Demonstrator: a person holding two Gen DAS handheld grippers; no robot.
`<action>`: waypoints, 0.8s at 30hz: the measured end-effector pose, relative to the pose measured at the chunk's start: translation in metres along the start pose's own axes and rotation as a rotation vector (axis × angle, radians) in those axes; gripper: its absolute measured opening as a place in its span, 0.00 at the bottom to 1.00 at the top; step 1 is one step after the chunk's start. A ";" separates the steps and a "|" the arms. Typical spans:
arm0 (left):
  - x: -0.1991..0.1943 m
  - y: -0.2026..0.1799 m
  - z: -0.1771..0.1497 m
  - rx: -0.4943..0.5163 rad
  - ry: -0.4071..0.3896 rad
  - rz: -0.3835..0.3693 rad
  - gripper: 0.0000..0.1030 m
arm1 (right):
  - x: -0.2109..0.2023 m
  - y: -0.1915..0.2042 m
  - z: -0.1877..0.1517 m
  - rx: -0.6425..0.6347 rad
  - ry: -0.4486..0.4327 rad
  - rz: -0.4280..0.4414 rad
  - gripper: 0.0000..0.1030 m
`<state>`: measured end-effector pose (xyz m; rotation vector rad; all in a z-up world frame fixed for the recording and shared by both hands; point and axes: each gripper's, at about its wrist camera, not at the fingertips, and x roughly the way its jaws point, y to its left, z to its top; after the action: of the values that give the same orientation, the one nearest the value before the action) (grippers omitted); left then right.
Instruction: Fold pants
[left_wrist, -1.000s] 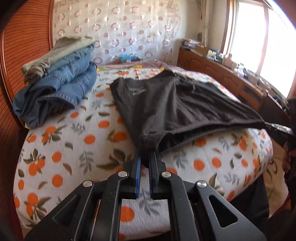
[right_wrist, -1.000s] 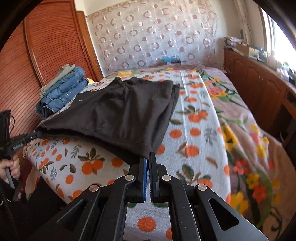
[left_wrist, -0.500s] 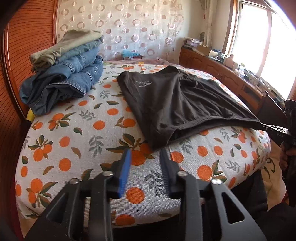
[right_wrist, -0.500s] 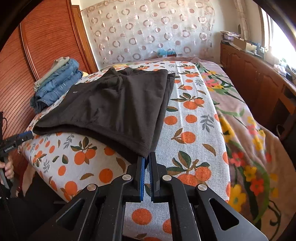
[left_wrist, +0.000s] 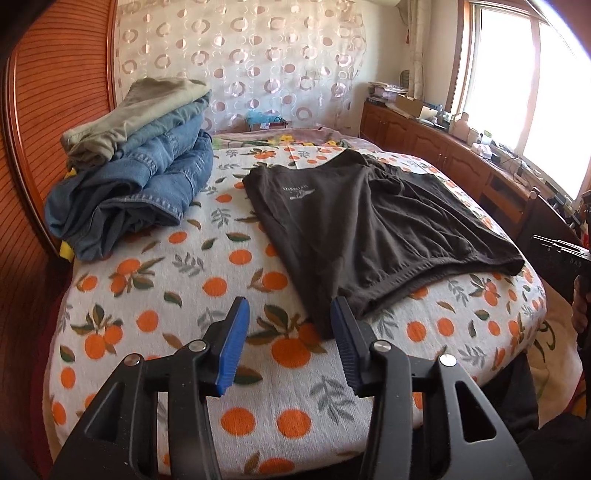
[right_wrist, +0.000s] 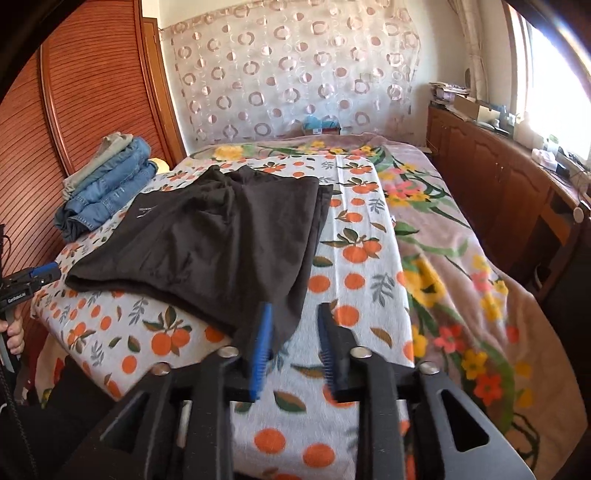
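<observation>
The left hand-held gripper (left_wrist: 286, 325) now stands wide apart and holds nothing; a second ago it was pinched on the near corner of the pants (left_wrist: 373, 236), and half a second ago it had only begun to part. The right hand-held gripper (right_wrist: 293, 326) has also let go: its jaws, clamped on the other near corner until half a second ago, are now spread, blurred by motion, with the cloth's corner lying just in front of its blue pad. The pants lie folded and flat on the orange-print cover (left_wrist: 155, 295) of the bed (right_wrist: 461, 251), their near edge no longer lifted or stretched between the two tools. A stack of jeans (left_wrist: 144, 184) sits on the bed to the left, apart from the pants, in the same place as before
</observation>
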<state>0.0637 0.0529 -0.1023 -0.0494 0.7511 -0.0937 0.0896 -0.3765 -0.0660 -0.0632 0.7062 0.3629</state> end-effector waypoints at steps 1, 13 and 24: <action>0.003 0.000 0.005 0.009 -0.006 -0.002 0.45 | 0.006 0.004 0.002 -0.004 0.002 0.005 0.30; 0.065 0.010 0.067 0.080 0.009 0.039 0.45 | 0.083 0.026 0.024 -0.090 0.061 -0.004 0.30; 0.130 0.024 0.103 0.065 0.101 0.048 0.28 | 0.088 0.023 0.023 -0.070 0.060 0.008 0.31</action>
<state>0.2303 0.0646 -0.1173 0.0357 0.8495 -0.0756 0.1578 -0.3239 -0.1041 -0.1381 0.7536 0.3948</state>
